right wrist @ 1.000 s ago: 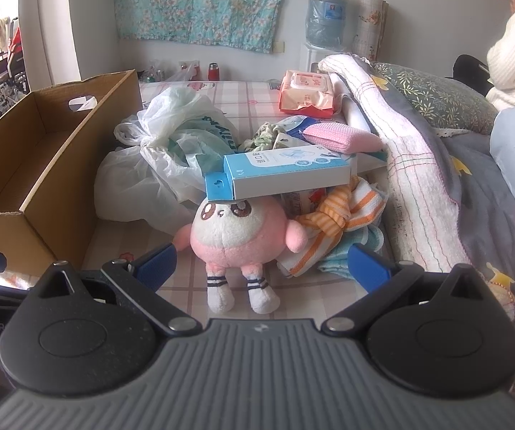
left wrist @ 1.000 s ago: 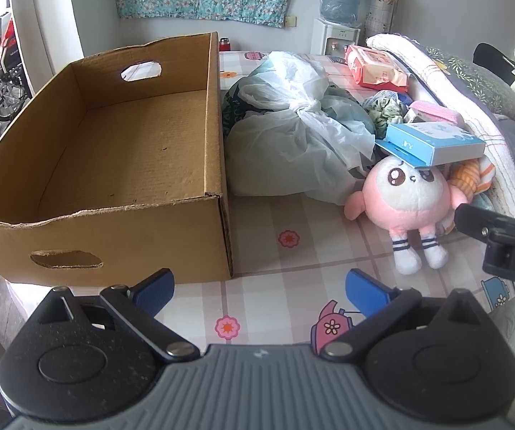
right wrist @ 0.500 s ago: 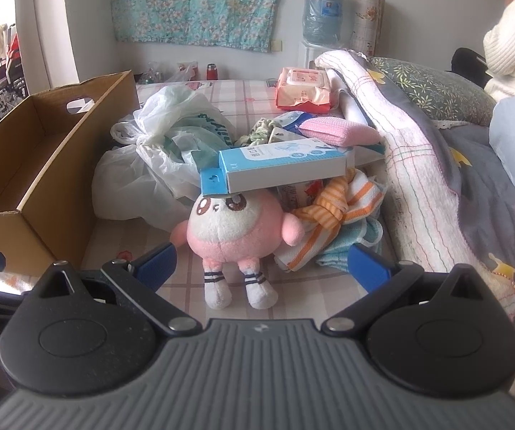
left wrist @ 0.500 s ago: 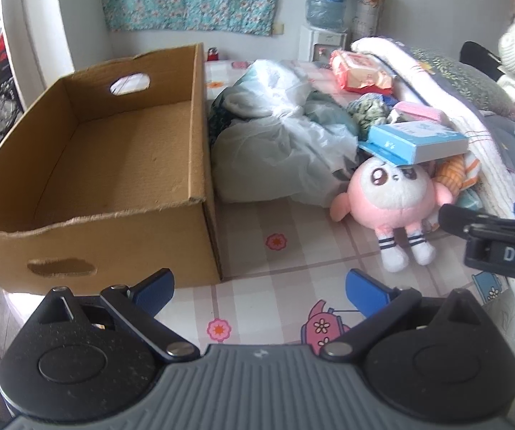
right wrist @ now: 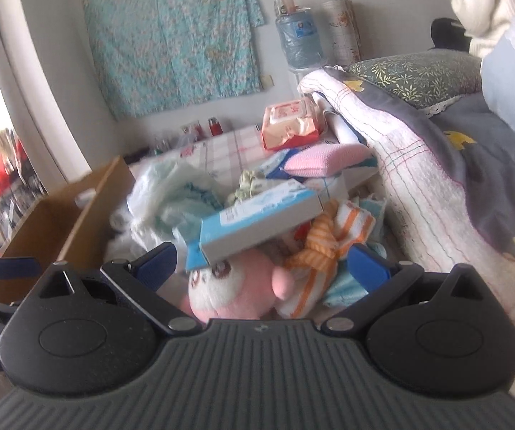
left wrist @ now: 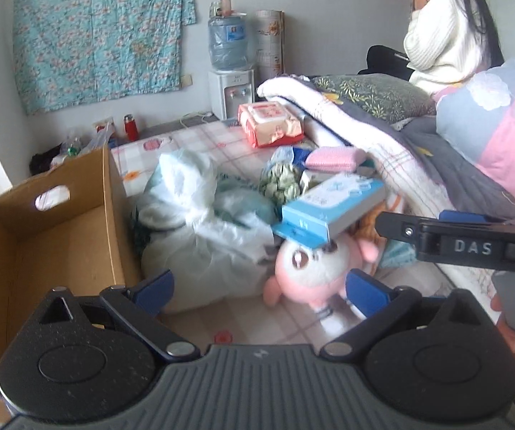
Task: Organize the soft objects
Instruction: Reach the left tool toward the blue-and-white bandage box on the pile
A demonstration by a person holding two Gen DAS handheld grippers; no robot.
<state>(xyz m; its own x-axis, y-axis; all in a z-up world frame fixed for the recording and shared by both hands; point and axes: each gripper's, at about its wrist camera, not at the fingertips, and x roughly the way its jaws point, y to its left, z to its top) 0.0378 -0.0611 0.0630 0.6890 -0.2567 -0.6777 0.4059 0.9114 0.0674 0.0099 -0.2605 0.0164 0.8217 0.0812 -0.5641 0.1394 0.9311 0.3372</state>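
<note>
The left gripper (left wrist: pixel 259 288) is seen at the bottom of the left wrist view with its blue fingers spread wide and nothing between them. Between and behind the fingers, at the lower centre of the frame, a pink plush (left wrist: pixel 311 272) is found on the checked mat (left wrist: pixel 218 139). A blue box (left wrist: pixel 332 208) is laid tilted on the head of the plush; only small marks are printed on its end and they cannot be read. A white bag (left wrist: pixel 203 240) is placed just left of the plush, touching the carton (left wrist: pixel 53 236) at the left edge. The carton is shown open and nothing is seen inside.

At the right of the same frame the other tool is seen from the side, and the letters "DAS" are read on its black body.

In the right wrist view, which is blurred, the right gripper (right wrist: pixel 263 267) is also held wide apart and empty, with the plush (right wrist: pixel 236 286) low in the centre between its fingers. A striped orange cloth (right wrist: pixel 325 251) is lying just right of the plush, touching it. A pink wipes pack (right wrist: pixel 289 122) is seen above the centre; its print is too small to read. A person in white (left wrist: pixel 444 36) is sitting at the upper right.
</note>
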